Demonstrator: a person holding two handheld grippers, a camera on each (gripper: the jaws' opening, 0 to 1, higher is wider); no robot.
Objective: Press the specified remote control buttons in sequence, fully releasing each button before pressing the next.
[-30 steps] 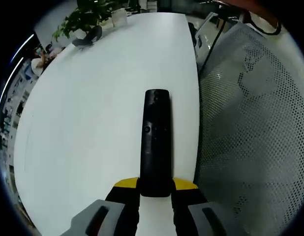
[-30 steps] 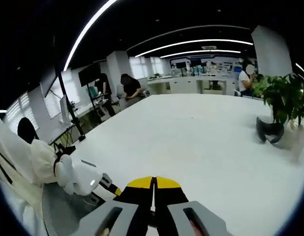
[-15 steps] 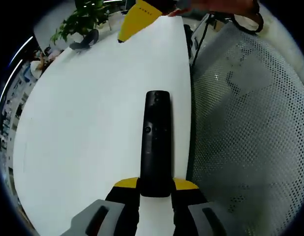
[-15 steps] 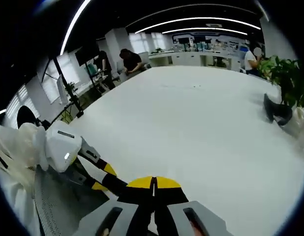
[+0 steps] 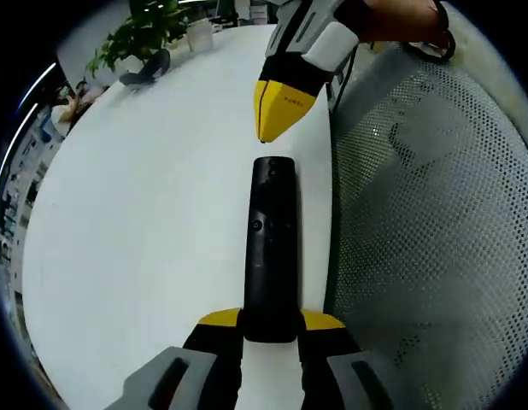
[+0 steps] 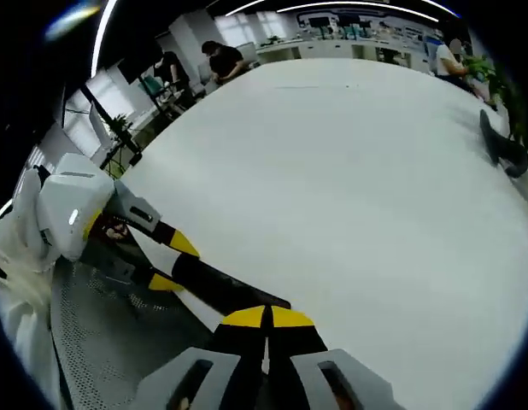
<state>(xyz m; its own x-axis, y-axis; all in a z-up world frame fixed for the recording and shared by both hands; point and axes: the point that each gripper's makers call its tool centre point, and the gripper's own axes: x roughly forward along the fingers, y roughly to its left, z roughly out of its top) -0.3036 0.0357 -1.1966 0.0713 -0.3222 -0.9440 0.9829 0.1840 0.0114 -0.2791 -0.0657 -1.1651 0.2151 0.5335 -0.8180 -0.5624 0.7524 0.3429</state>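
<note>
The remote [image 5: 272, 248] is a long, slim, matte black bar with small round buttons along its face; no brand or button lettering can be read on it. It lies lengthwise on the smooth white table [image 5: 144, 222], close to the table's edge, and its near end sits clamped between the yellow-tipped fingers of the left gripper [image 5: 271, 329], which are narrowed onto its sides.

Just beyond the remote's far end, the right gripper [image 5: 277, 120] comes in from above as a yellow wedge with black and white parts behind it. A line of small dark print runs across the yellow tip, too small to read. Its fingers are pressed together into one point, and that point hangs just off the remote's top end; whether it touches cannot be told.

In the right gripper view the same closed yellow fingers [image 6: 266, 318] meet along a thin seam, directly over the far end of the remote [image 6: 221, 286].

Beside the remote, past the table's edge, is a grey mesh chair back [image 5: 426, 222] with fine perforations. A potted plant [image 5: 144, 34] stands at the table's far end.
</note>
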